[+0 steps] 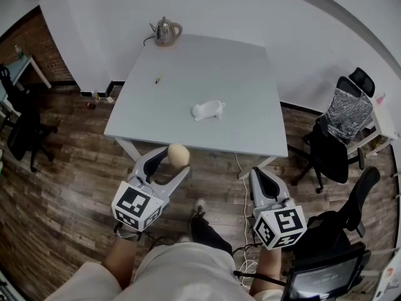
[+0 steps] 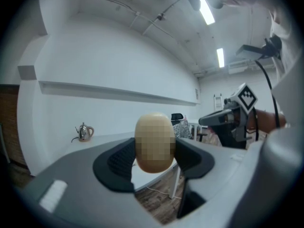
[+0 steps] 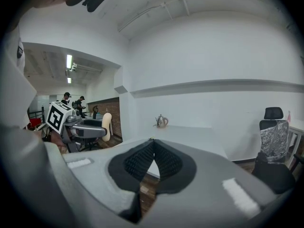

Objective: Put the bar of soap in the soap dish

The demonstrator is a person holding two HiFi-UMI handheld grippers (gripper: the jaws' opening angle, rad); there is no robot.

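Observation:
A beige oval bar of soap (image 1: 178,154) is clamped upright between the pads of my left gripper (image 1: 174,160), which hovers over the floor just short of the table's near edge. In the left gripper view the soap (image 2: 154,144) fills the gap between the black pads. The white soap dish (image 1: 208,110) lies near the middle of the grey table (image 1: 250,130). My right gripper (image 1: 259,174) is level with the left one, also short of the table; its pads meet with nothing between them (image 3: 153,145).
A metal kettle (image 1: 166,31) stands at the table's far left corner, and a small yellow pen (image 1: 158,78) lies left of centre. Black office chairs (image 1: 335,140) crowd the right side; another chair (image 1: 22,127) is at the left. Wooden floor lies below.

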